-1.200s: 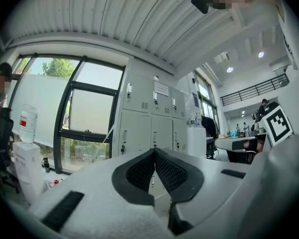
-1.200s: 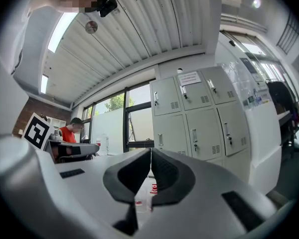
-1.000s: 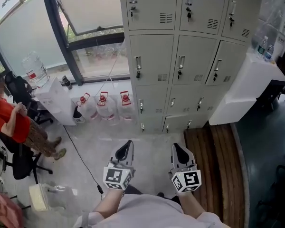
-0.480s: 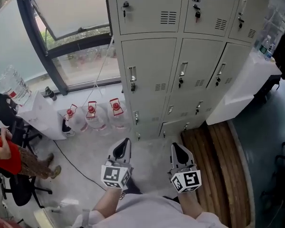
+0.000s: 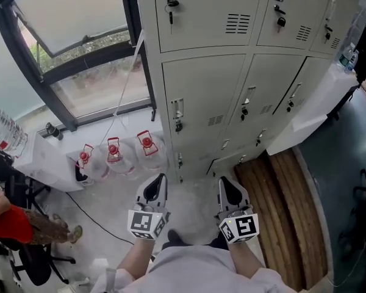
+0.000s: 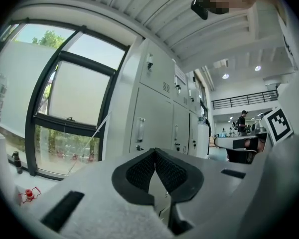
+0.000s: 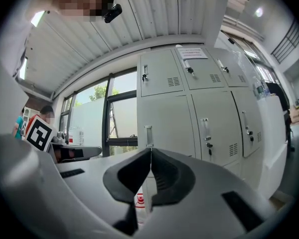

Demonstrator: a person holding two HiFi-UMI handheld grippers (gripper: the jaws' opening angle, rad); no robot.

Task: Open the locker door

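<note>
We have drawn closer to the lockers (image 5: 250, 72) over the last second. They now fill the top of the head view, and the seated person in red (image 5: 6, 221) has slid to the left edge.

The locker door (image 5: 204, 96) straight ahead of us, leftmost in the middle row, is shut, with its upright handle (image 5: 178, 115) at its left edge. Both grippers are level and side by side, well apart from that door.

The left gripper (image 5: 159, 179) has its jaws together with nothing between them. In its own view the ribbed pads (image 6: 139, 171) meet at the tips, and the lockers run off to the right. The right gripper (image 5: 224, 182) is likewise closed and empty. In the right gripper view its tips sit just beneath the handle.

Farther out, three red-capped water bottles (image 5: 113, 154) stand on the floor (image 5: 122, 200) left of the lockers, under the dark-framed window (image 5: 79, 54). A wooden platform (image 5: 280, 206) lies to the right, and a white surface (image 5: 293, 127) stands against the lockers' right side.
</note>
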